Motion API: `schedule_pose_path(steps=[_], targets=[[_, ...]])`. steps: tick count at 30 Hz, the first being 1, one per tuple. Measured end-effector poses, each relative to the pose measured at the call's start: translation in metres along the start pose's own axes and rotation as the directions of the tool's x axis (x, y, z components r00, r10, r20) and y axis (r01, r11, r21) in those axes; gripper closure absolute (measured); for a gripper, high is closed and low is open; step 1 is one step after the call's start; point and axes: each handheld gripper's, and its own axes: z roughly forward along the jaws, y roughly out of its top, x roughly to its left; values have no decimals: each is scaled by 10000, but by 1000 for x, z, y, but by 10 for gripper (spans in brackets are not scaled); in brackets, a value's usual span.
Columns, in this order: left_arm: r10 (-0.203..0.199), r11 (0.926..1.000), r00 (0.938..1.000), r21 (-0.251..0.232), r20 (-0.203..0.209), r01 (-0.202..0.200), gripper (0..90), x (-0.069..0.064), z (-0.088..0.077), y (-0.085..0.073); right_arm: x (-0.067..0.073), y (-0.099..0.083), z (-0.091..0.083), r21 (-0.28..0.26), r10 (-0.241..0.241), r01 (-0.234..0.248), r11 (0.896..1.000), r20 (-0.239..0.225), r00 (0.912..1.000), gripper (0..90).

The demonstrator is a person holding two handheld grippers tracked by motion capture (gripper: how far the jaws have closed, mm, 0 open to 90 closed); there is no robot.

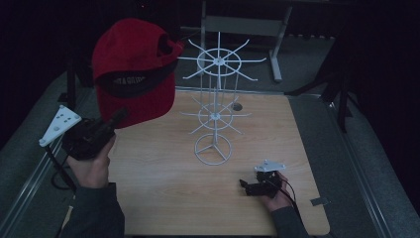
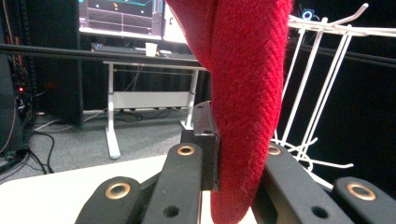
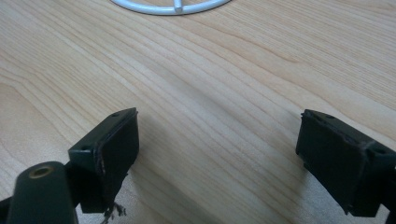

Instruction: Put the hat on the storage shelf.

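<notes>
From the high view, my left tool (image 1: 106, 130) holds the red cap (image 1: 132, 69) up in the air over the counter's (image 1: 163, 198) left rear corner, just left of the white wire rack (image 1: 216, 106). The cap hangs from one pinched bit of cloth, so I judge it could swing or slip if I move sharply. The rack's thin prongs stick out toward the cap at two levels. A careless sweep could snag the cloth or tip the light stand, which rests on a small ring foot. My right tool (image 1: 255, 187) lies low on the counter near the front right, well apart from the rack's foot. The middle and front of the counter are bare, so there is room to come round; the left edge is close under my left hand.

In the left gripper view, my tool (image 2: 219, 154) is clamped on the cap's thick red cloth (image 2: 247, 93). The cloth fills the gap between the jaws, but I cannot tell how deep the bite goes. The rack's uprights (image 2: 317, 88) stand just to the right, near enough to catch on.

In the right gripper view, my tool (image 3: 217, 158) has its jaws wide apart with nothing between them, just above the bare wood (image 3: 219, 84). The rack's ring foot (image 3: 173, 5) lies ahead, with clear wood before it.
</notes>
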Motion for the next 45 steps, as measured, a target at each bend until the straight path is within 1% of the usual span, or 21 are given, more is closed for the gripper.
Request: schedule_pose_path(steps=[8, 16, 20, 22, 28, 33, 45], targets=[[-20, 10000, 9999, 48, 101, 19, 860, -2, 0, -4, 0, 0, 0, -1, 0, 0, 10000, 3, 10000, 131], [-91, 9998, 9997, 197, 206, 87, 860, -2, 1, -11, 0, 0, 0, -5, -9, 9, 10000, 7, 10000, 131], [-46, 9996, 9997, 267, 222, 40, 860, -3, 2, -15, 0, 0, 0, -4, 6, -6, 10000, 3, 10000, 131], [-90, 9996, 9997, 287, 207, 84, 860, -3, 4, -18, 0, 0, 0, -7, -1, 1, 10000, 6, 10000, 131], [-289, 9979, 9994, 591, 182, 277, 860, -1, 8, -30, 0, 0, 0, -20, 8, -8, 10000, 11, 10000, 131], [-376, 9959, 9991, 830, 178, 360, 860, 0, 14, -40, 0, 0, 0, -21, 10, -10, 10000, 13, 10000, 131], [-523, 9882, 9985, 1450, 149, 496, 859, -2, 29, -68, 0, 0, 0, -33, 3, -3, 10000, 14, 10000, 131]])
